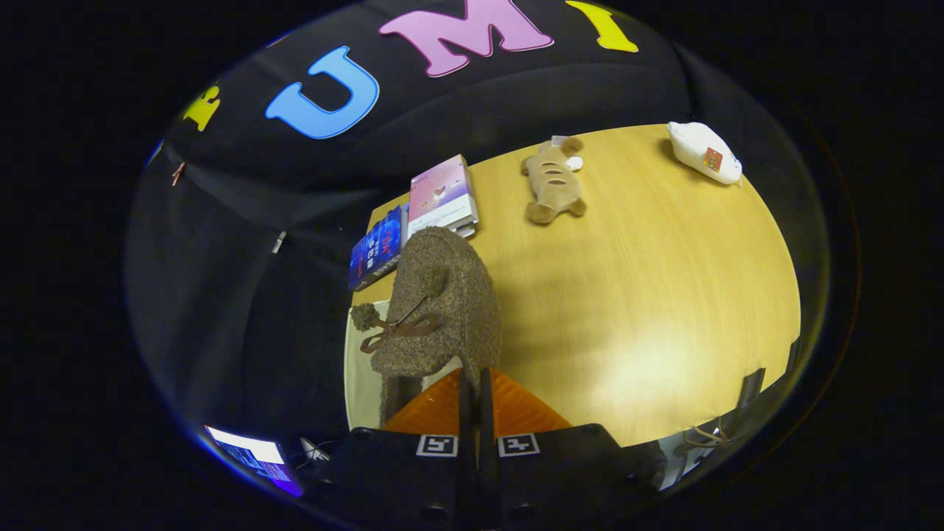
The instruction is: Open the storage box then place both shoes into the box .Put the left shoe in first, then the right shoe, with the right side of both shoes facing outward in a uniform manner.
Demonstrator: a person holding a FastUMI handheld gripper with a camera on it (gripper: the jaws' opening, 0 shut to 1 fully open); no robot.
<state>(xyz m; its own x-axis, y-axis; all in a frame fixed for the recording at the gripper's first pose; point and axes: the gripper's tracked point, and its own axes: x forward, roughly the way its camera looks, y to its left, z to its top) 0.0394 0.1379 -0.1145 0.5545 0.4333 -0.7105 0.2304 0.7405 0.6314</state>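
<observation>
Gripping the fuzzy brown shoe (439, 310) by its collar edge, the tongs (476, 402) are pressed together on it, holding it above the tabletop (649, 295), presumably for carrying toward the box.

The gripper (472, 402) was tilted above the table, pointing forward and down. Its 2 fingers (516, 409) stood nearly together, with only a thin dark slit between them, and they pinched the rim of a fuzzy brown shoe (439, 310). The shoe hung from that grip just ahead of the fingertips, its bow turned to the side.
</observation>
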